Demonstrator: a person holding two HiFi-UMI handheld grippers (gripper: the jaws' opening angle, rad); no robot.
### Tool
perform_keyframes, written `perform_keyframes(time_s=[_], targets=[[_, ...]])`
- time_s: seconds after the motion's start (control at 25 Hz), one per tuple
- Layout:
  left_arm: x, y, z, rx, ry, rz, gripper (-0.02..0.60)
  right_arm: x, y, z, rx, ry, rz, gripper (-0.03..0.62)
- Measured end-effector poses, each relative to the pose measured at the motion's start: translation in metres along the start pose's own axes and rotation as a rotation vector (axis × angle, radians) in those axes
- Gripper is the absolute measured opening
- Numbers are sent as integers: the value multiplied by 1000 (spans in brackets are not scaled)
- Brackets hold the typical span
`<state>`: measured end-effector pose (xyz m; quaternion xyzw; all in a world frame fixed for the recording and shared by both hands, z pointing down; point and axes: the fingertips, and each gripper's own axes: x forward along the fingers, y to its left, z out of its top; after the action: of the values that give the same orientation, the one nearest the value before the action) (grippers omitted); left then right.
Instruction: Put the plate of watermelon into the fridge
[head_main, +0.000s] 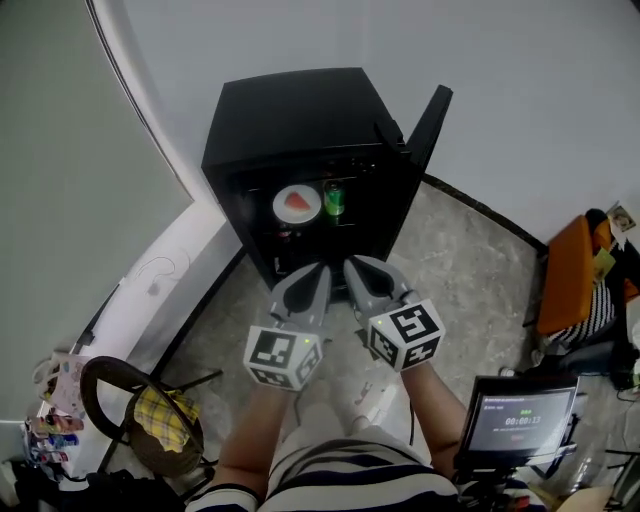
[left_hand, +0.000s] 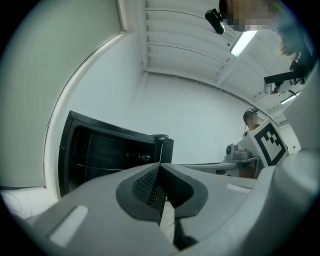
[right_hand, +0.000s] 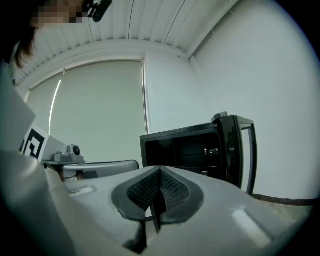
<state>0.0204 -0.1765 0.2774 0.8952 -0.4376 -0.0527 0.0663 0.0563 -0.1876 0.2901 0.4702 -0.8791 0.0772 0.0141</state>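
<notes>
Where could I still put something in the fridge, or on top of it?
The fridge's black top is bare. On the shelf, a strip right of the green can looks free; the watermelon plate and can crowd the middle. Lower down is too dark to tell.

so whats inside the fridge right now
The open fridge holds a plate of watermelon, with a green can standing just right of it in the head view. Lower down the inside is too dark to make anything out.
</notes>
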Motion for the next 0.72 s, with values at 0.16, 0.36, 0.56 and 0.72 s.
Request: perform_keyframes(time_s=[0.16,0.36,0.56,0.72], targets=[[-17,-31,-1,12,-3,5,2,-39,7,-1,29,-5,28,-3],[-45,-61,-3,5,-3,26,2,-83,21,1,28,-8,52,-3],[-67,-79,-5,13,9,49,2,-114,29,-5,64,-5,68,-3],[-83,-92,-11,7,12,65,2,-132,35,-15,72,9,82,-3]])
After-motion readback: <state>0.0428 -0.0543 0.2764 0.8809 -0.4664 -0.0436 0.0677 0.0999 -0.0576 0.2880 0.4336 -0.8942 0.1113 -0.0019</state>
